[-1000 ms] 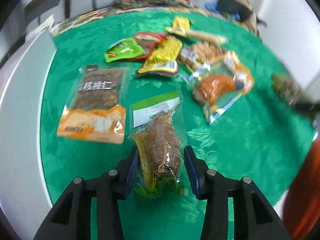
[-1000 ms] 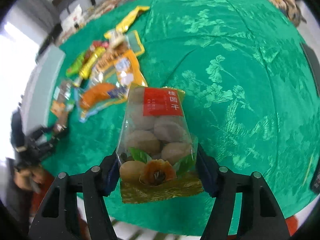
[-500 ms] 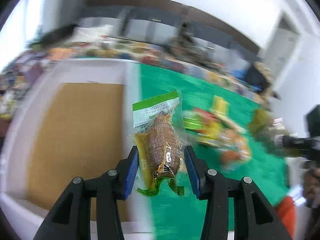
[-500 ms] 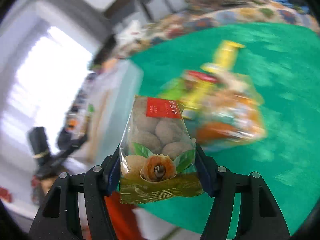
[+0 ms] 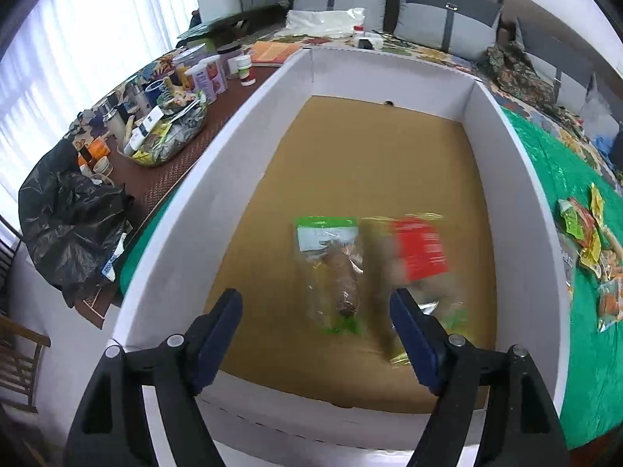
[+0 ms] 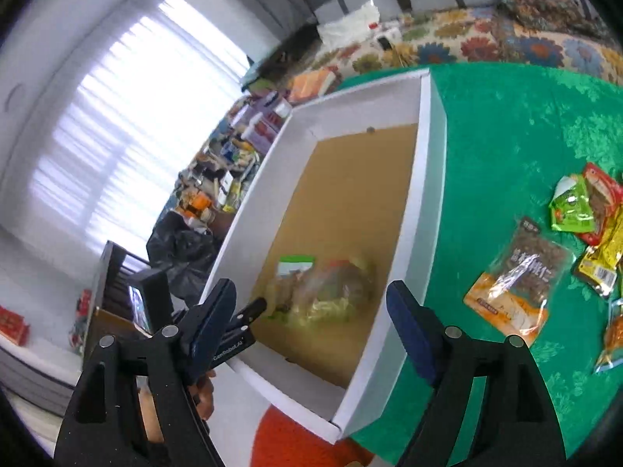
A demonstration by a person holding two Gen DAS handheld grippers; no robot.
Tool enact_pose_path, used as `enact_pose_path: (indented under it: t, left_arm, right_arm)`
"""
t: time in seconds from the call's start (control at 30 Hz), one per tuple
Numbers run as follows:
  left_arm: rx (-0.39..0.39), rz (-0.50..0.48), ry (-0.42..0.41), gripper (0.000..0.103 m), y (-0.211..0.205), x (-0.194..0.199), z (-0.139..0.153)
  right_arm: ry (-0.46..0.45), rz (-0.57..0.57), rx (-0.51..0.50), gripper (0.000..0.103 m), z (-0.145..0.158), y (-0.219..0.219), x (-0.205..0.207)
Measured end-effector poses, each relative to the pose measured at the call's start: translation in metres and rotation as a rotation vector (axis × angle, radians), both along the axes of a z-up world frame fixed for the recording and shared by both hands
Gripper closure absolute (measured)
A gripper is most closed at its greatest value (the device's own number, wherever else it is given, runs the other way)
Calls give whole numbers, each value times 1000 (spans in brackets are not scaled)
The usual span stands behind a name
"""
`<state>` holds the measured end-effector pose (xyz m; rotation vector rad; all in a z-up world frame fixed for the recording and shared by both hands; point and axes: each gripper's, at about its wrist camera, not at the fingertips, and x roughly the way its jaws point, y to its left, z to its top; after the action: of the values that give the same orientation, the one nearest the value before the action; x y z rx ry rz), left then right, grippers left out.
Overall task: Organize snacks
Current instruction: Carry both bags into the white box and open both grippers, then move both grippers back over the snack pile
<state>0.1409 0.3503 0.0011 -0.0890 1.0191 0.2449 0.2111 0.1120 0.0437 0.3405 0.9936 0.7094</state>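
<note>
A white box (image 5: 518, 163) with a brown floor stands at the left edge of the green tablecloth (image 6: 506, 124). Two blurred snack packs are inside it: a green-labelled pack (image 5: 331, 268) and a red-labelled longan pack (image 5: 416, 257), side by side. They also show in the right wrist view (image 6: 323, 284). My left gripper (image 5: 315, 334) is open and empty over the box's near end. My right gripper (image 6: 311, 319) is open and empty above the box's near end. Several snack packs (image 6: 518, 280) lie on the cloth to the right of the box.
A brown side table with bottles and a basket (image 5: 167, 132) stands left of the box. A black plastic bag (image 5: 66, 218) lies at its near end. A sofa with grey cushions (image 5: 428, 4) and a flowered cover is behind. My left gripper's body (image 6: 241, 330) shows in the right wrist view.
Both grippers swung from the tablecloth over to the white box and opened. The green-labelled pack and the red-labelled pack have left the jaws and are now inside the box.
</note>
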Motion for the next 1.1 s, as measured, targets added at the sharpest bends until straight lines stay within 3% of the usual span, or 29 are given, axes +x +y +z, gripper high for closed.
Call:
enact_pose_path:
  t: [0.07, 0.17, 0.33, 0.43, 0.5, 0.57, 0.6, 0.8, 1.1]
  left_arm:
    - [4, -13, -22, 25, -8, 4, 3]
    - [6, -63, -134, 25, -43, 5, 23]
    - [17, -148, -300, 15, -111, 8, 34]
    - [90, -214, -250, 13, -150, 22, 16]
    - [157, -247, -196, 14, -169, 30, -1]
    - [273, -287, -189, 14, -184, 28, -5]
    - [291, -300, -192, 14, -187, 26, -4]
    - [238, -264, -159, 14, -170, 11, -4]
    - [246, -271, -150, 14, -178, 2, -7]
  right_arm:
    - [-37, -26, -28, 20, 3, -20, -7]
    - [-116, -94, -109, 20, -2, -65, -18]
    - [-238, -281, -396, 20, -52, -174, -37]
    - [-208, -416, -573, 20, -93, -255, -47]
    - [-171, -505, -634, 20, -111, -307, -59]
    - [-146, -573, -662, 20, -118, -345, -69]
    - [-133, -606, -670, 20, -123, -365, -74]
    - [-87, -703, -660, 20, -140, -414, -84]
    - [-80, -734, -614, 18, -150, -411, -78]
